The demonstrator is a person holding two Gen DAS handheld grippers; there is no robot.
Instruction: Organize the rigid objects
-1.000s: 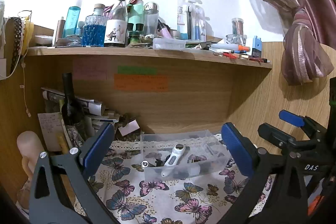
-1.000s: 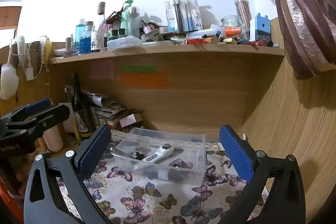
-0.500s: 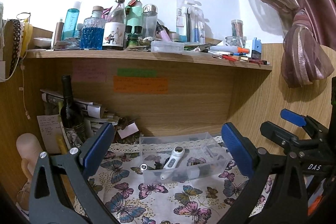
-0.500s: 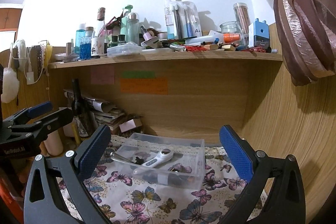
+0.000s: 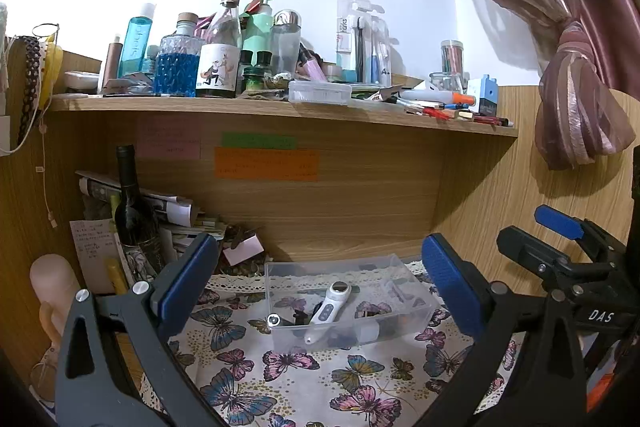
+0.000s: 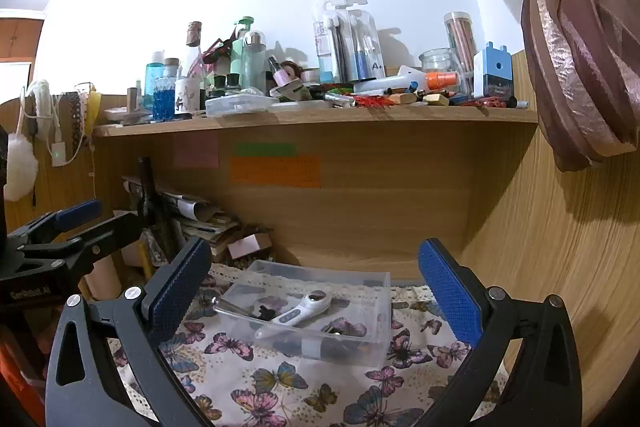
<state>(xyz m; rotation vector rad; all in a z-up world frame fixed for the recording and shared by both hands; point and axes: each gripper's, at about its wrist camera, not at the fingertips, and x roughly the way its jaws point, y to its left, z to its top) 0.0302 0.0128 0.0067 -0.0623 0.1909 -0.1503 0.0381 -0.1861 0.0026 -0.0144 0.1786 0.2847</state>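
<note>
A clear plastic box (image 5: pixel 416 315) (image 6: pixel 372 339) sits on the butterfly cloth under the shelf. In it lie a white handheld device (image 5: pixel 330 309) (image 6: pixel 300 313), a metal tool (image 6: pixel 232 307) and small dark items. My left gripper (image 5: pixel 316 283) is open and empty, held back from the box. My right gripper (image 6: pixel 314 287) is open and empty, also short of the box. Each gripper shows at the edge of the other's view, the right one (image 5: pixel 560 239) and the left one (image 6: pixel 76 227).
A wooden shelf (image 5: pixel 280 107) above carries many bottles, pens, a clear case (image 5: pixel 320 91) and a blue block (image 5: pixel 488 93). A dark wine bottle (image 5: pixel 132 207) and stacked papers stand at back left. A tied curtain (image 5: pixel 576 99) hangs right. Wooden walls enclose the nook.
Both views have tilted up and drawn back slightly, so the box sits lower in frame. Both grippers stay open and empty.
</note>
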